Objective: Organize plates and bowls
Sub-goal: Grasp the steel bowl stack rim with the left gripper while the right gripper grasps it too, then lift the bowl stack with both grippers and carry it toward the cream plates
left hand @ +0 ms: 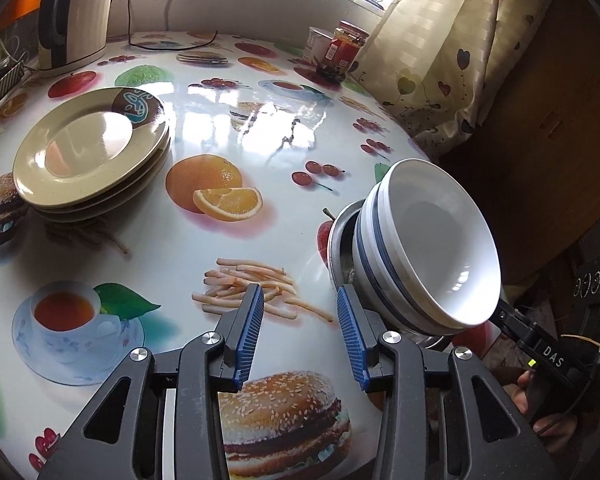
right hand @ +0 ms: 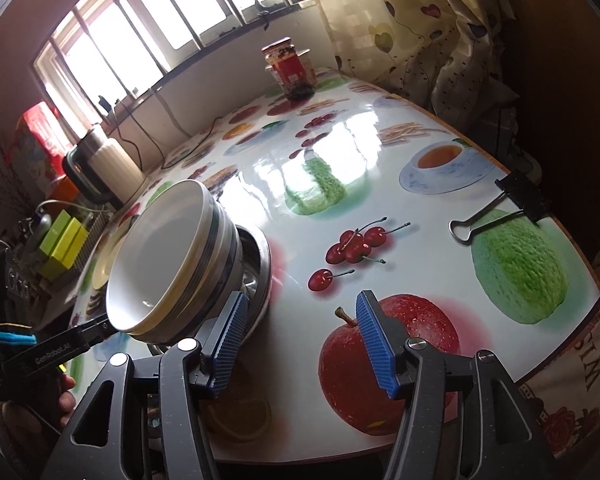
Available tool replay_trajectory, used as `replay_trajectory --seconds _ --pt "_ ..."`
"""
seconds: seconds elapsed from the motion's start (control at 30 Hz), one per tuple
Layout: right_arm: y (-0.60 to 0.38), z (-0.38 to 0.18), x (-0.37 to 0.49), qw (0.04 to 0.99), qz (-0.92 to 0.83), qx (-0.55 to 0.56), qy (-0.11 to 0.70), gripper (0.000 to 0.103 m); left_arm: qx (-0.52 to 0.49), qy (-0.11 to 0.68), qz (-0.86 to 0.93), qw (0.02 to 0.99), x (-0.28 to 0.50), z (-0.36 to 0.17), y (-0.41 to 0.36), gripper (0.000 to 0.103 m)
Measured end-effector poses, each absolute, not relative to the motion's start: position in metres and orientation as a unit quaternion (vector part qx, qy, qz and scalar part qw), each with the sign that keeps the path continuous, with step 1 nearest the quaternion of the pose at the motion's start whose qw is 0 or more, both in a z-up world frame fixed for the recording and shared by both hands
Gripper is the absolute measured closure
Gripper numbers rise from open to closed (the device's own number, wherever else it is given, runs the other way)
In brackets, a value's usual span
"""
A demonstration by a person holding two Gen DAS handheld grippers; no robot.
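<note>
A stack of beige plates sits at the left of the fruit-print table. White bowls with blue stripes are nested in a steel bowl near the table's right edge; they also show in the right wrist view, with the steel bowl under them. My left gripper is open and empty, just left of the bowl stack. My right gripper is open and empty, just right of the bowl stack, over a printed apple.
A cream kettle with its cord stands at the back left. A jar and a white cup stand at the back by the curtain. A black binder clip grips the table's right edge.
</note>
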State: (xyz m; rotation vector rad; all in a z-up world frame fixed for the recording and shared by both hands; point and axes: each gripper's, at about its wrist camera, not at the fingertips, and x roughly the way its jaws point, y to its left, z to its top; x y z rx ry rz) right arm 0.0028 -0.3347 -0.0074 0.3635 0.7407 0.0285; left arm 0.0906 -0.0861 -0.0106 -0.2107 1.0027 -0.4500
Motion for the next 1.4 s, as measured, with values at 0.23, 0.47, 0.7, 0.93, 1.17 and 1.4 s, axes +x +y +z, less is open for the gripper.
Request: replay_trajectory --seconds 0.23,0.47,0.7,0.93,1.17,1.4 --pt "-0.331 -0.012 0.012 0.913 0.027 0.177 0.367 0.044 -0.107 0.476 -0.219 0.845 0.095 -0.011 -0.088 0.063" --pt "-0.333 -0.017 0.019 0.910 0.031 0.178 0.374 0.044 -0.122 0.481 -0.226 0.838 0.101 -0.014 -0.088 0.063" --pt "-0.337 -0.021 0.023 0.907 0.043 0.193 0.371 0.044 -0.152 0.489 -0.235 0.826 0.106 -0.020 -0.084 0.063" --pt "-0.343 -0.025 0.023 0.905 0.064 0.208 0.366 0.044 -0.172 0.491 -0.242 0.819 0.109 -0.024 -0.082 0.063" --pt "-0.351 -0.031 0.024 0.889 0.112 0.259 0.360 0.072 -0.181 0.492 -0.239 0.817 0.112 -0.027 -0.083 0.065" --pt "-0.347 -0.030 0.026 0.885 0.142 0.270 0.352 0.089 -0.180 0.492 -0.246 0.816 0.113 -0.026 -0.088 0.075"
